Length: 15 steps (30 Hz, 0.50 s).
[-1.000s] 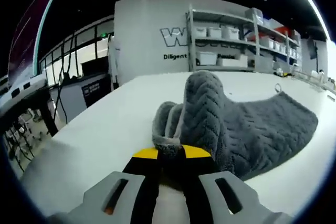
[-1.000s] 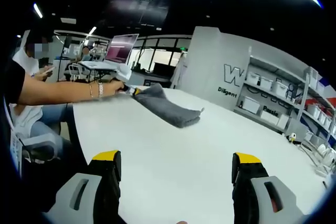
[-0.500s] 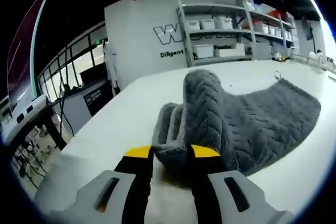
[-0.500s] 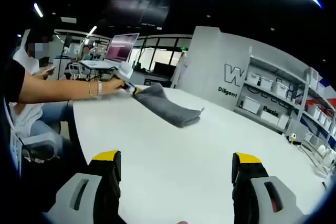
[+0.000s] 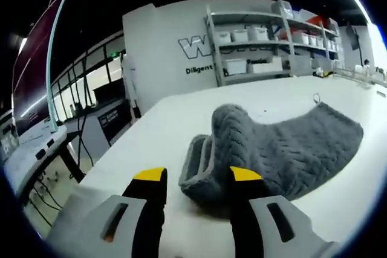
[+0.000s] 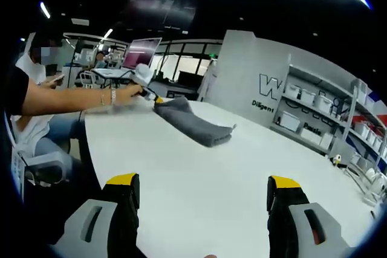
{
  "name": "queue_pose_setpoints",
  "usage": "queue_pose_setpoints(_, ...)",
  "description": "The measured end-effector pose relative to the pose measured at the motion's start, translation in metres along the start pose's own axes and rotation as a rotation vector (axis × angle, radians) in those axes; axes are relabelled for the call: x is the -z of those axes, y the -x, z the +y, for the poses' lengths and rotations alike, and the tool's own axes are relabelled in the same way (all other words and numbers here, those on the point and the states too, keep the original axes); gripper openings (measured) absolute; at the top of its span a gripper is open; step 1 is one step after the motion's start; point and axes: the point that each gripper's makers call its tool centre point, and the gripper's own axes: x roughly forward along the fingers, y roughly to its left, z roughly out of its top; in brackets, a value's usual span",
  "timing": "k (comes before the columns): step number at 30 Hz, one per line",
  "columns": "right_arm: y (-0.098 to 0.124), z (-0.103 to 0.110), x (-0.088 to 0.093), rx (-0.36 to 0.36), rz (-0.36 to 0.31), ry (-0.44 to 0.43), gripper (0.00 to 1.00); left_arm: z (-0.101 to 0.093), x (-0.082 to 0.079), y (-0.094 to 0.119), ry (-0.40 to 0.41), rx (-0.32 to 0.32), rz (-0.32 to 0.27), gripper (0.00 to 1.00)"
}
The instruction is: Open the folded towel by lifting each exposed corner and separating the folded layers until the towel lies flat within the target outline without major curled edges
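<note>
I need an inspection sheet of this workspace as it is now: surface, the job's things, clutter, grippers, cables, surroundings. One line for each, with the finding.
Surface: white table top, bare around the towel; no target outline seen.
Job's things: grey ribbed fabric towel, partly folded, near end bunched upright, small loop at the far edge.
Clutter: nothing seen on the table near the towel.
Grippers: left gripper open, yellow-tipped fingers either side of the bunched end, not clamping it; right gripper open over bare table, away from the towel.
Cables: dark cables hang by the side desk.
Surroundings: metal shelving with white bins, lettered wall, open laptop, a seated person.
</note>
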Motion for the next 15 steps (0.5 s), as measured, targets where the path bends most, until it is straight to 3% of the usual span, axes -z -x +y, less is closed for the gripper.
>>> queue_pose_setpoints(15, 0.001, 0.001, 0.001, 0.001, 0.000, 0.000, 0.88, -0.016, 0.003, 0.018, 0.030, 0.093, 0.022, 0.63)
